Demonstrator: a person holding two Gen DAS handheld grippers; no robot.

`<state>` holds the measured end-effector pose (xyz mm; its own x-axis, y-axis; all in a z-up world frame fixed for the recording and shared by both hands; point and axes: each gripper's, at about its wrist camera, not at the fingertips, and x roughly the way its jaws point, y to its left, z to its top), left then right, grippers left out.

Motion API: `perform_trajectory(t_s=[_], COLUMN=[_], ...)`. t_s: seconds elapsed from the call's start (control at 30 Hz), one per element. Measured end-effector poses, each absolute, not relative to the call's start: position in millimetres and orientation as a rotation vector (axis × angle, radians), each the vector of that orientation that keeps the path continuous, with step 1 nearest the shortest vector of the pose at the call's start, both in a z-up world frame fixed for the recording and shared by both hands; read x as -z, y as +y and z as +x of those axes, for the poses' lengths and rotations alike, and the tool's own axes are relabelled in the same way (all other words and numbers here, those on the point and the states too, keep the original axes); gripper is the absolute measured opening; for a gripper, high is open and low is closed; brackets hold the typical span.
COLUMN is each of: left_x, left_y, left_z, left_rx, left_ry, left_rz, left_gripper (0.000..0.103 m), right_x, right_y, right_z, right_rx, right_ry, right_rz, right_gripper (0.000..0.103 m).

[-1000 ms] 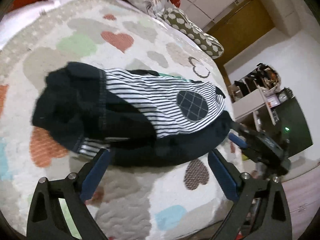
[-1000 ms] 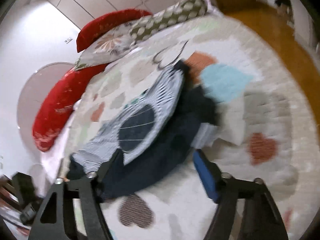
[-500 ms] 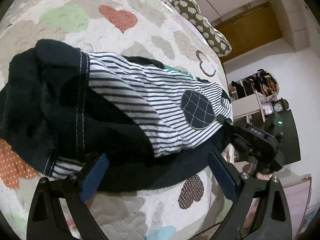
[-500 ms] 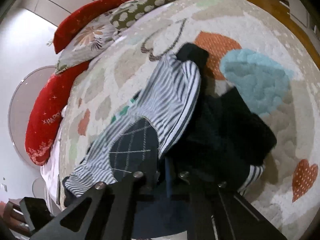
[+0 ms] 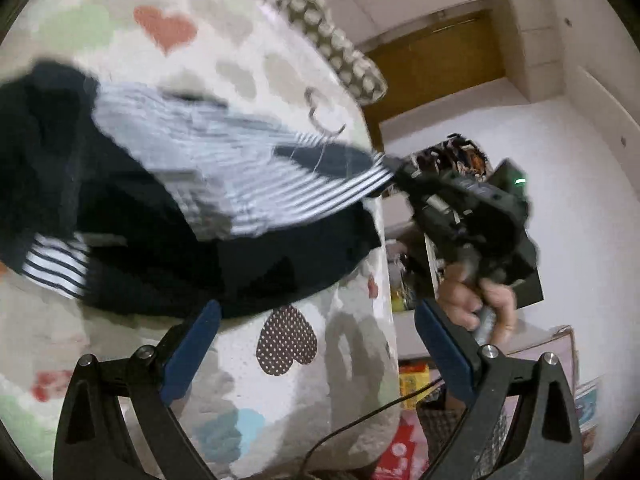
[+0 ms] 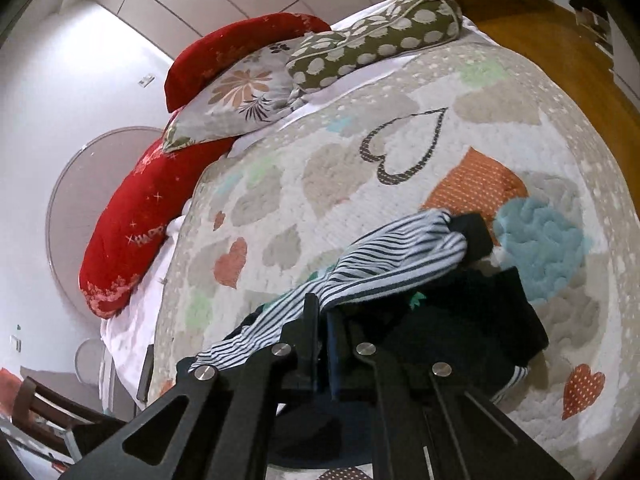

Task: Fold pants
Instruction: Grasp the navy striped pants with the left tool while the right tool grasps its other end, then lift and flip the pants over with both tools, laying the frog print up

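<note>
The pants (image 5: 168, 208) are dark navy with a blue-and-white striped panel and lie crumpled on the heart-patterned bedspread (image 5: 256, 384). My left gripper (image 5: 316, 344) is open and empty, hovering just in front of the pants' near edge. My right gripper (image 5: 394, 174) is shut on the striped edge of the pants and lifts it off the bed. In the right wrist view the jaws are closed on the striped fabric (image 6: 400, 256) at my right gripper (image 6: 322, 320), with the navy part (image 6: 472, 320) hanging beside.
Red, floral and dotted pillows (image 6: 280, 76) lie at the head of the bed. The bed's edge (image 5: 384, 320) drops off on the right, with a cluttered shelf (image 5: 452, 156) and boxes (image 5: 412, 376) beyond. A wooden door (image 5: 436, 56) stands behind.
My right gripper has closed on the striped edge of the pants and raised it off the bed. My left gripper has shifted right toward the bed's edge, still open.
</note>
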<state>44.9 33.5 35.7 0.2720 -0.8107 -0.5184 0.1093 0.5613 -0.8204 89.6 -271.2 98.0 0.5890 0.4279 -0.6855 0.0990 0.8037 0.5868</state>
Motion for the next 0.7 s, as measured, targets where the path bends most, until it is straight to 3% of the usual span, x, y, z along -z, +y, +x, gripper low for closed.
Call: perform_trajectory(t_s=[0.27, 0.3, 0.37, 0.47, 0.7], left_x=[-9, -11, -13, -17, -40], left_y=[42, 55, 72, 86, 112], left_z=[84, 90, 98, 120, 193], left_rx=[0.623, 0.561, 0.492, 0.439, 0.306], left_ry=[1.164, 1.139, 1.121, 1.129, 1.05], left_rz=[-0.877, -0.877, -0.863, -0.824, -0.727], left_gripper=[0.097, 0.094, 0.062, 0.041, 0.042], right_x=[-112, -114, -116, -116, -117], right_y=[-271, -271, -271, -268, -231], right_z=[78, 77, 76, 84, 166], right_rx=[-0.225, -0.224, -0.224, -0.223, -0.166], right_ry=[0.91, 0.906, 0.902, 0.913, 0.924], right_rz=[0.629, 0.623, 0.612, 0.598, 0.455], right_gripper=[0.005, 0.005, 0.005, 0.005, 0.005])
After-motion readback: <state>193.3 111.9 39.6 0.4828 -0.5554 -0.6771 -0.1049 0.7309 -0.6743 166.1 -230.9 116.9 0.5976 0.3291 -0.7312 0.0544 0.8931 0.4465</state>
